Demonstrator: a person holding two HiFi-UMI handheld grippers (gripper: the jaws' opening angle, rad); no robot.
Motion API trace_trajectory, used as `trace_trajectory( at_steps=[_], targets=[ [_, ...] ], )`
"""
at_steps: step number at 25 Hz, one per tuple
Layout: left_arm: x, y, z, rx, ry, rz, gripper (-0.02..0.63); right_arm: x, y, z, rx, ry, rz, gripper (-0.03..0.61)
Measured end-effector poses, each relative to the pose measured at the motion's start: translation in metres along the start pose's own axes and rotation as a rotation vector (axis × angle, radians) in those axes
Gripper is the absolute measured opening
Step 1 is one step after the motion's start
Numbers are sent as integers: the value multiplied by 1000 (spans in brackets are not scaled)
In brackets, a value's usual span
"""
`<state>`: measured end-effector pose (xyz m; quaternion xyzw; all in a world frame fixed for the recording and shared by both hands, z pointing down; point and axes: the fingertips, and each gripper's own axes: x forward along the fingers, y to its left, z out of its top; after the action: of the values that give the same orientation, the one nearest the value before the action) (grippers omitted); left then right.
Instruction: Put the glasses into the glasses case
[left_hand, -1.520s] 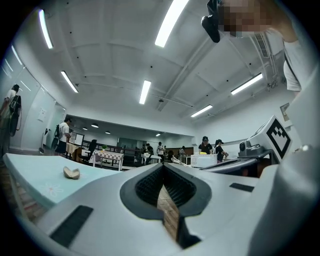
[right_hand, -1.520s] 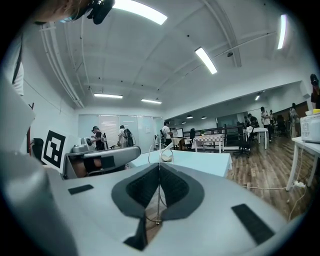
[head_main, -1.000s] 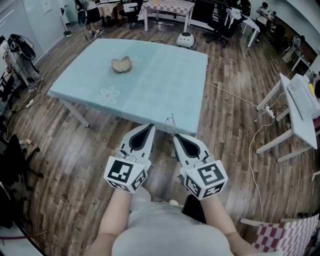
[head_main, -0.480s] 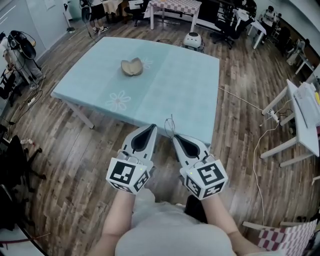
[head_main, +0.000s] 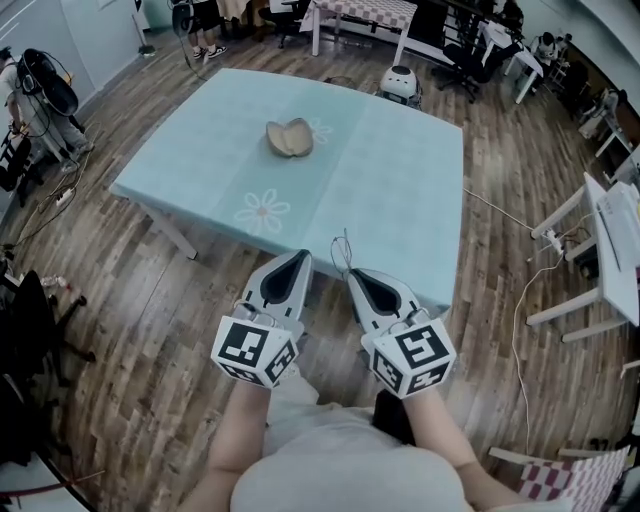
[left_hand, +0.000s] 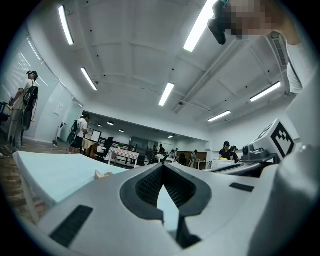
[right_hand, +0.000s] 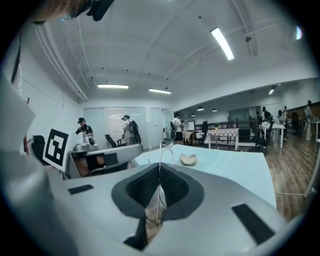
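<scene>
clamping thin wire glasses (right_hand: 159, 155) in its jaws, the right gripper (head_main: 350, 273) hangs before the table (head_main: 400, 190); left gripper (head_main: 304, 254) jaws together, empty; glasses case (head_main: 290, 138) lies open on it.

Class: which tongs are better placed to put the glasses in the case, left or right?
Right. The right tongs are shut on the glasses; the left tongs are shut, empty. The open case lies ahead on the table.

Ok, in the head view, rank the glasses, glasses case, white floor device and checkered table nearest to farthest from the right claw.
1. Glasses, pinched in the right claw.
2. Glasses case, open on the blue table, ahead-left.
3. White floor device, beyond the table's far edge.
4. Checkered table, at the view's top.
</scene>
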<state>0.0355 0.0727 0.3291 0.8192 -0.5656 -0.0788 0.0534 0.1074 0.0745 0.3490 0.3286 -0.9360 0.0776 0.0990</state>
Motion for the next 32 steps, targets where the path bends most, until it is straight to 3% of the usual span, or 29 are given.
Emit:
trace_trajectory(
  at_steps=[9,18,32],
  targets=[
    [1,51,6,-9,13,-72,9,53,25,13,13,-12,-53,11],
    [0,80,4,-32,25,-77,9,87,38,11,13,17,-44,11],
    [26,98,9,-38,31,-109,9,111,20,22,20,24,-74,11]
  ],
)
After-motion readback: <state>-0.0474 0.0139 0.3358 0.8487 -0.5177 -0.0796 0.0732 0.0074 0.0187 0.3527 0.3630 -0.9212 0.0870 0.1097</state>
